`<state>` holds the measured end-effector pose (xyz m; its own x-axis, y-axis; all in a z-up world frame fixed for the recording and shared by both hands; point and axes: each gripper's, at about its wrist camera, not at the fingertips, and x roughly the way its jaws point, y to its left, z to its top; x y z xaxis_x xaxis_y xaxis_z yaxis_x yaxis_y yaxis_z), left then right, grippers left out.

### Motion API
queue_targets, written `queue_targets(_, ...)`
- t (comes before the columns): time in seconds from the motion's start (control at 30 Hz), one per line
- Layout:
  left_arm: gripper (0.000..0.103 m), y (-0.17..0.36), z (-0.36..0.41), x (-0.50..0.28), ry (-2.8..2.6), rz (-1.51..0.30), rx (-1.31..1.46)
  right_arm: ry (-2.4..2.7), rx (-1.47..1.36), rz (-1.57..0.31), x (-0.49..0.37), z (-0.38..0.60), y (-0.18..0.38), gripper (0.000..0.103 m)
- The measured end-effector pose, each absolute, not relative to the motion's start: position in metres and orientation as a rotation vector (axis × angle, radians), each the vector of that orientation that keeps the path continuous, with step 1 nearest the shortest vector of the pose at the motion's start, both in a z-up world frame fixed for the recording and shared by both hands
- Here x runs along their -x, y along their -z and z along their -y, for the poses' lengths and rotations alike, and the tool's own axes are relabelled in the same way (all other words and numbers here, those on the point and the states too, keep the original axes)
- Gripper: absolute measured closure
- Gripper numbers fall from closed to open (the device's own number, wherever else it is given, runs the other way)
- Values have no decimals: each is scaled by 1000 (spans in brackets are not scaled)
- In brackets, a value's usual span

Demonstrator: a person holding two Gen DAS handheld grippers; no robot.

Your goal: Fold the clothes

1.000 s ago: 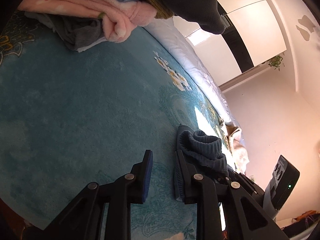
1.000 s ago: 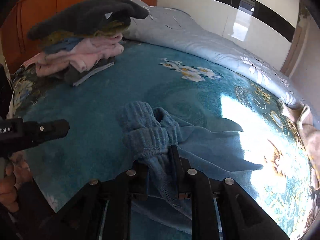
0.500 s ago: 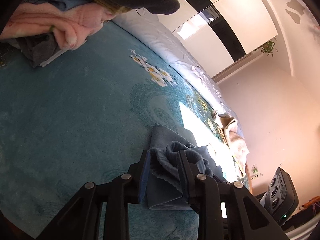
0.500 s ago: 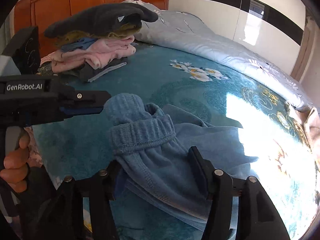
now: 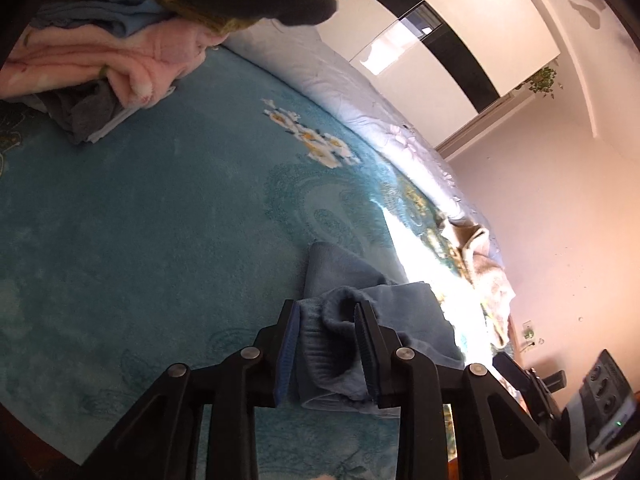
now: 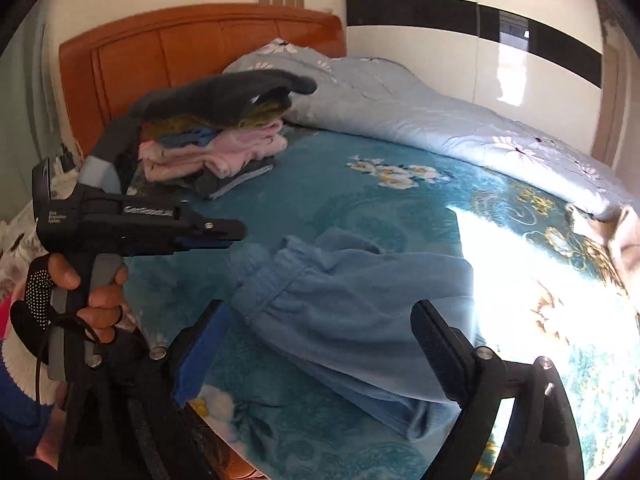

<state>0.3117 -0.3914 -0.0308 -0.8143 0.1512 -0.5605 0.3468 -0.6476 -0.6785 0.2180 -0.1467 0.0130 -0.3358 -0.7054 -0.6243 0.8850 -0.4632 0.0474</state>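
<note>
Left gripper (image 5: 326, 320) clamped on the bunched ribbed cuff of the light blue garment (image 6: 360, 304), right gripper (image 6: 320, 344) spread wide above the same cloth and touching nothing. Garment spread over the middle of the teal flowered bedspread (image 5: 140, 208), towards its foot edge, with the stack of folded clothes (image 6: 208, 136) well apart near the headboard (image 6: 160, 52) corner and a beige cloth (image 5: 480, 256) at the far side edge. Pale lettering along the left gripper's body too blurred to read.
</note>
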Motion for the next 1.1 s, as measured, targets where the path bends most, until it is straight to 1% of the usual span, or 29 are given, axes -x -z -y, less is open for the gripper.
queue_targets(0.03, 71, 24, 387, -309, 2637, -1267, -904, 1982, -718, -334, -207, 138, -15, 10)
queue_targets(0.13, 69, 15, 367, -294, 2731, -1255, -970, 2029, -842, -173, -169, 117, -11, 8)
queue_targets(0.2, 69, 21, 356, -281, 2731, -1263, -1056, 2031, -908, -29, -150, 102, -5, 8)
queue_targets(0.27, 69, 31, 351, -271, 2696, -1265, -1141, 2035, -936, 33, -142, 93, 1, 8)
queue_targets(0.37, 69, 50, 350, -266, 2625, -1318, -1231, 2035, -947, 34, -140, 90, 6, 8)
queue_targets(0.53, 69, 72, 352, -282, 2571, -1416, -1273, 2013, -955, 23, -137, 86, 14, 8)
queue_targets(0.7, 69, 67, 352, -275, 2614, -1467, -1200, 2002, -983, 56, -131, 86, 24, 8)
queue_targets(0.8, 71, 67, 361, -265, 2618, -1626, -1126, 2002, -1001, 92, -125, 83, 26, 8)
queue_targets(0.83, 72, 64, 363, -264, 2629, -1638, -1104, 2003, -1004, 97, -124, 82, 25, 8)
queue_targets(0.87, 74, 59, 365, -264, 2644, -1634, -1083, 2009, -1003, 99, -124, 80, 25, 8)
queue_targets(0.9, 87, 55, 367, -264, 2658, -1630, -1062, 2016, -1003, 100, -123, 78, 25, 8)
queue_targets(0.93, 97, 50, 369, -264, 2673, -1625, -1040, 2022, -1003, 102, -123, 76, 25, 8)
queue_targets(1.1, 98, 26, 378, -264, 2743, -1600, -933, 2028, -1019, 112, -118, 70, 27, 8)
